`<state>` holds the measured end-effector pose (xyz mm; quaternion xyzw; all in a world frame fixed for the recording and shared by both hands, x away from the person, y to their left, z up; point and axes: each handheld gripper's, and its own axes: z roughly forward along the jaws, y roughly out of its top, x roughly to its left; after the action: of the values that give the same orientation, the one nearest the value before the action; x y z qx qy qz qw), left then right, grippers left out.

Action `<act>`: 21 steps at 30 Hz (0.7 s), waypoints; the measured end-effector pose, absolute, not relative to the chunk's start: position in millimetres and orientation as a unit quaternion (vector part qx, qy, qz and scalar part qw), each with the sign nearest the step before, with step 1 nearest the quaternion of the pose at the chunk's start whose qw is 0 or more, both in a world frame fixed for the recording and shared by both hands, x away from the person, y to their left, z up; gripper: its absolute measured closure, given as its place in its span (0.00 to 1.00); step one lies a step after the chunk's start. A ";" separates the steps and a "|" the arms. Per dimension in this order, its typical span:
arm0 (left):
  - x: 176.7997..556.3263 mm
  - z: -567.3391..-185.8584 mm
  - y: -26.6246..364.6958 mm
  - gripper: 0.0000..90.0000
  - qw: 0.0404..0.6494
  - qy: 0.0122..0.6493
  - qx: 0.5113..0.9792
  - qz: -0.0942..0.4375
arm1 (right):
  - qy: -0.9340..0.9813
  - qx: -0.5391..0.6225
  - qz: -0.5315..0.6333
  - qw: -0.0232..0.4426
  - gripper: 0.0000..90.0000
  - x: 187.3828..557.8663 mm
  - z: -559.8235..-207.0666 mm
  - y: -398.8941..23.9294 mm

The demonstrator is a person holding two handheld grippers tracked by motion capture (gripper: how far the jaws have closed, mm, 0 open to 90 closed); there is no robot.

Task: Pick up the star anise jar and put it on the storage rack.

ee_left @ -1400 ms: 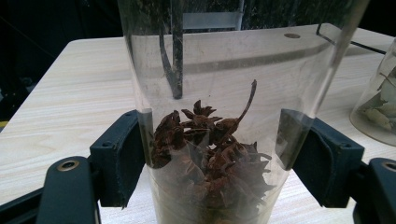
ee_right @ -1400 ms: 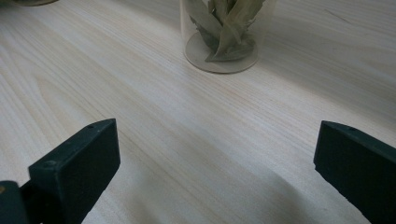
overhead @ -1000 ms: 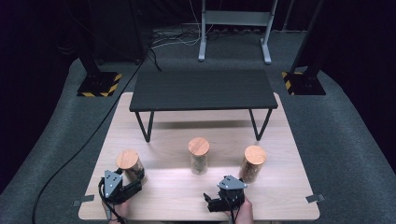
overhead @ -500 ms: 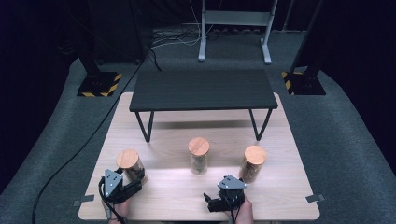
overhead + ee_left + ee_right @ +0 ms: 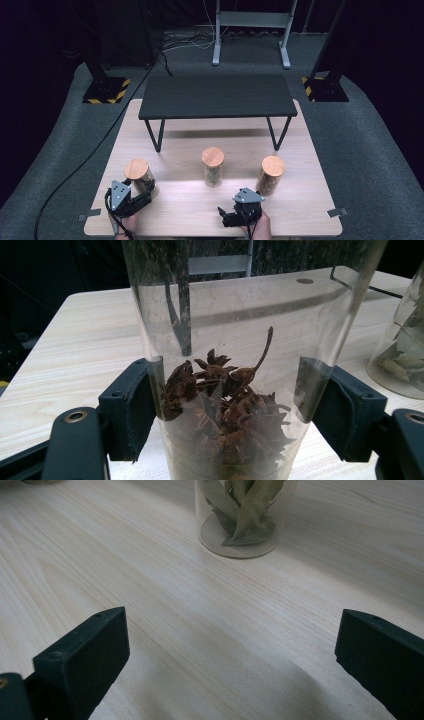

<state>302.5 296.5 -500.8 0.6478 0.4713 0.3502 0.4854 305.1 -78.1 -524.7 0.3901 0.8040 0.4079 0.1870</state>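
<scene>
Glass walls of the star anise jar (image 5: 225,390) sit squeezed between both pads of the left gripper (image 5: 142,192), which has closed low on the body, probably so the cork lid stays clear and the weight hangs below the hold. That jar stands near the front left corner of the table (image 5: 300,220), its base apparently on the wood. The right gripper (image 5: 239,216) rests by the front edge with its jaws spread wide and nothing between them, aimed at the bay leaf jar (image 5: 245,515), which stands just ahead of it; a third cork-lidded jar (image 5: 213,166) sits mid-table between the other two. Behind the row, a small black shelf (image 5: 217,96) on thin legs spans the back half, leaving a low gap beneath and a bare top. Open wood lies in front of the jars, but the held jar is close to the left edge, so lifting straight up looks safest.
</scene>
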 end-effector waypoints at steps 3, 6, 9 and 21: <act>302.6 -498.8 296.7 0.28 0.486 0.470 0.647 0.351 | 0.804 0.390 0.408 0.187 0.00 305.1 -524.7 -78.0; 302.9 -497.0 296.9 0.28 0.488 0.470 0.646 0.352 | 0.804 0.390 0.408 0.187 0.00 305.1 -524.7 -78.0; 303.6 -494.3 297.0 0.28 0.488 0.468 0.647 0.354 | 0.805 0.389 0.407 0.187 0.00 305.1 -524.7 -77.8; 305.5 -489.3 295.5 0.28 0.491 0.464 0.647 0.354 | 0.805 0.389 0.407 0.187 0.00 305.1 -524.7 -77.8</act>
<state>305.5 295.5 -489.3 0.6466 0.4641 0.3536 0.4914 305.1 -77.8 -524.7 0.3892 0.8049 0.4069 0.1873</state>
